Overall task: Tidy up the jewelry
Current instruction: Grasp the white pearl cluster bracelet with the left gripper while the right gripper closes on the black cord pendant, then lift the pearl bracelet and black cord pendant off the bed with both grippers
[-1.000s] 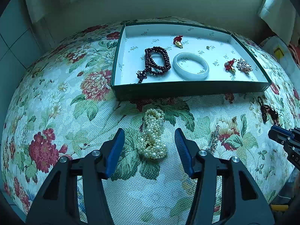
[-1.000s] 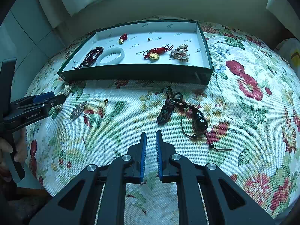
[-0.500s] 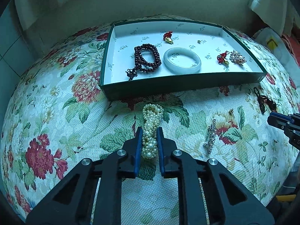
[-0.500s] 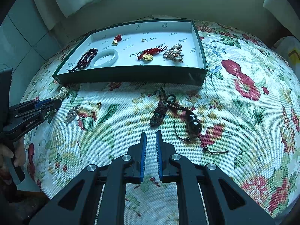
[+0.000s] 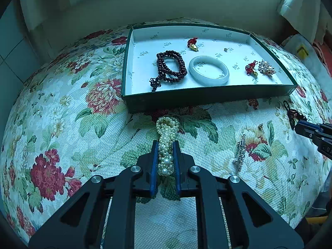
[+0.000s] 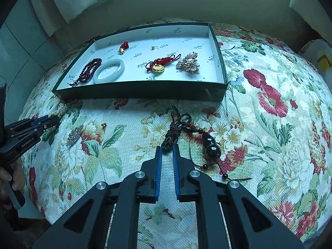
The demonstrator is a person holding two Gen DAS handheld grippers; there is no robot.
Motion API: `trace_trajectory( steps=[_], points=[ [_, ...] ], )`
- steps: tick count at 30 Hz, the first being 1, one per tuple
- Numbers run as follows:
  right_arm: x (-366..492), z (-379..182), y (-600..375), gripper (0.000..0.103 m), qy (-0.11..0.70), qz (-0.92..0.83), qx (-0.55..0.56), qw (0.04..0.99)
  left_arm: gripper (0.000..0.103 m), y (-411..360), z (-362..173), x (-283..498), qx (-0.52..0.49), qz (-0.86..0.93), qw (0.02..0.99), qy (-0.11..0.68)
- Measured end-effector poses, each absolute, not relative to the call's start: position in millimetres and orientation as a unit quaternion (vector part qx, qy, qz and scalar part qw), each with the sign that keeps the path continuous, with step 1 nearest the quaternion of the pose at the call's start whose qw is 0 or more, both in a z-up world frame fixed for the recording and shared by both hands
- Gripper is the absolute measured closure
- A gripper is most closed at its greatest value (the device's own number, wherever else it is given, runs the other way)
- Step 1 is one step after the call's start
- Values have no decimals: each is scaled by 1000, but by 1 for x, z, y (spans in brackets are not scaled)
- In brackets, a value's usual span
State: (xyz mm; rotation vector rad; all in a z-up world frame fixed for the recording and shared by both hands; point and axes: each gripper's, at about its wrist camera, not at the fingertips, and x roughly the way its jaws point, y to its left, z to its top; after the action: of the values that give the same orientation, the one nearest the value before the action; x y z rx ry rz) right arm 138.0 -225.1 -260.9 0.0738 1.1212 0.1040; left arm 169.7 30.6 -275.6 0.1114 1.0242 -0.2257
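My left gripper (image 5: 165,145) is shut on a braided pearl bracelet (image 5: 167,137) that lies on the floral cloth just in front of the green tray (image 5: 207,97). The tray holds a dark bead bracelet (image 5: 170,67), a white jade bangle (image 5: 208,71), red knotted charms (image 5: 251,68) and a brooch (image 5: 266,68). My right gripper (image 6: 167,148) is shut and empty, its tips at the near end of a dark corded necklace with a bead pendant (image 6: 210,148).
A rhinestone hair clip (image 5: 239,154) and a small gold earring (image 6: 103,125) lie on the cloth between the grippers. The floral cloth (image 6: 269,124) covers a rounded table. A wall and curtains stand behind the tray.
My left gripper moved forward and shut on the pearl bracelet. My right gripper crept forward toward the corded necklace and stayed shut.
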Motion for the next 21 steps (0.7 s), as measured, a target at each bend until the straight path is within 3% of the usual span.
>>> trace_trajectory(
  steps=[2,4,5,11,21],
  points=[
    [139,-262,-225,91,533,48,36,844,90,31,-276,170,53,-109,864,488],
    [139,-261,-225,55,530,45,36,846,90,31,-276,170,52,-109,864,488],
    [138,-260,-224,49,525,43,36,849,90,31,-276,171,52,-110,864,488],
    [143,-258,-221,48,520,40,29,853,90,33,-275,172,49,-109,864,489],
    [154,-266,-220,64,521,34,16,853,90,34,-276,174,48,-110,864,488]
  ],
)
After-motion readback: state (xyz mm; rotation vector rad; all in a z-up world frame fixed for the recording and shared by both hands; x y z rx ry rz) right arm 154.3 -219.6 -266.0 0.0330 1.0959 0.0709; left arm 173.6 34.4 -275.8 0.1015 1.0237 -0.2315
